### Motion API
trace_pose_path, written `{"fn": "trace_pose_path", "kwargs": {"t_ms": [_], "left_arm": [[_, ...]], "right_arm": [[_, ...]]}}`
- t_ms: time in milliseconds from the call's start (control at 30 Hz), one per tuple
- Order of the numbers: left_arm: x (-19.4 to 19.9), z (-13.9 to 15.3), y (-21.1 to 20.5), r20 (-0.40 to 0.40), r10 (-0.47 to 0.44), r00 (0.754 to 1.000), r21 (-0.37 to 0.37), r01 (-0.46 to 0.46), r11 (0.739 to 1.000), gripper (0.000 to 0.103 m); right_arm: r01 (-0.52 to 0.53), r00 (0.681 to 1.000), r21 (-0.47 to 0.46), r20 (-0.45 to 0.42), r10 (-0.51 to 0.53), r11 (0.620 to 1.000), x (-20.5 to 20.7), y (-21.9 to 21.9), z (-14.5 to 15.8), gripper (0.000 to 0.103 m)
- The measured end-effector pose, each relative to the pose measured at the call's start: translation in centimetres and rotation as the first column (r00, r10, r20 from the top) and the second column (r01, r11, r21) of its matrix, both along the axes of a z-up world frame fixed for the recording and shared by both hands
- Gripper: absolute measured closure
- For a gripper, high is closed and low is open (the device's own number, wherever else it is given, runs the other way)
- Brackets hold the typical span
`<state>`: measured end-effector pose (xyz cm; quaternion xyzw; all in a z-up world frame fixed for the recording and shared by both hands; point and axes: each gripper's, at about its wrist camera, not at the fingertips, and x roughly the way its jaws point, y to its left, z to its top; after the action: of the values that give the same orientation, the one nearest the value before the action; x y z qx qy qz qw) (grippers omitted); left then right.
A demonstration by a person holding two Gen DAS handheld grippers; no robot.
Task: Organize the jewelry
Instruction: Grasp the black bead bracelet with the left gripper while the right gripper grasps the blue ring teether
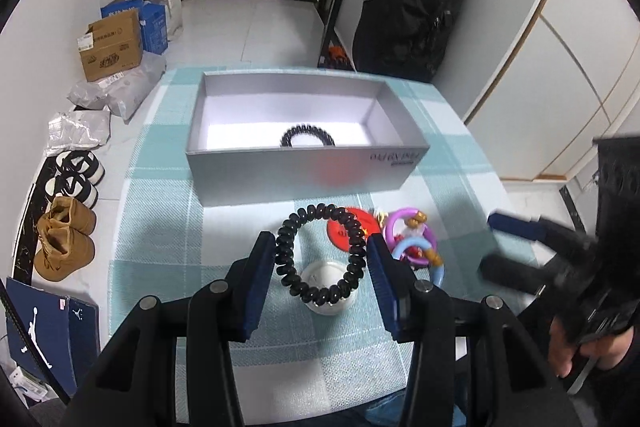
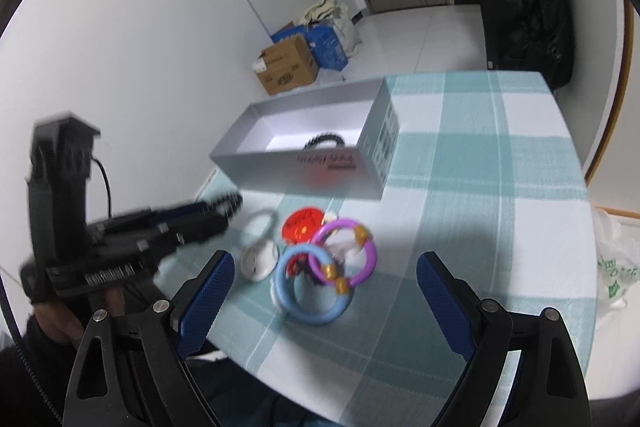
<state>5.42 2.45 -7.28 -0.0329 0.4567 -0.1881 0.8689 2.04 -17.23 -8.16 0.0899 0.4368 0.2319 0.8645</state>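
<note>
My left gripper (image 1: 322,255) is shut on a black spiral hair tie (image 1: 308,214), its blue pads pressing the coil from both sides above the table. A second black spiral tie (image 1: 307,135) lies in the open grey box (image 1: 296,173) beyond it. Below the held tie sit a white round piece (image 1: 326,281) and a red disc (image 1: 340,229). A purple ring (image 2: 372,259) and a blue ring (image 2: 288,301) lie tangled together in front of the box (image 2: 304,171). My right gripper (image 2: 324,267) hangs open just above these rings, holding nothing.
A teal and white checked cloth (image 2: 480,187) covers the table. A white loop (image 2: 262,221) lies by the red disc (image 2: 300,225). A plastic bag (image 2: 616,263) hangs off the right edge. Shoes (image 1: 66,239) and cardboard boxes (image 1: 112,47) stand on the floor left.
</note>
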Motion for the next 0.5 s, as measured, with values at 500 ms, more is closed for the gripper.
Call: {"fn": "trace_pose_path", "kwargs": {"t_ms": [500], "left_arm": [[0.6,0.9,2.9,0.016,0.073,0.997,-0.101,-0.071,0.992,0.062]], "right_arm": [[-0.095,0.992,-0.31,0.053,0.117,0.946,-1.2,6.1,-3.0,0.012]]}}
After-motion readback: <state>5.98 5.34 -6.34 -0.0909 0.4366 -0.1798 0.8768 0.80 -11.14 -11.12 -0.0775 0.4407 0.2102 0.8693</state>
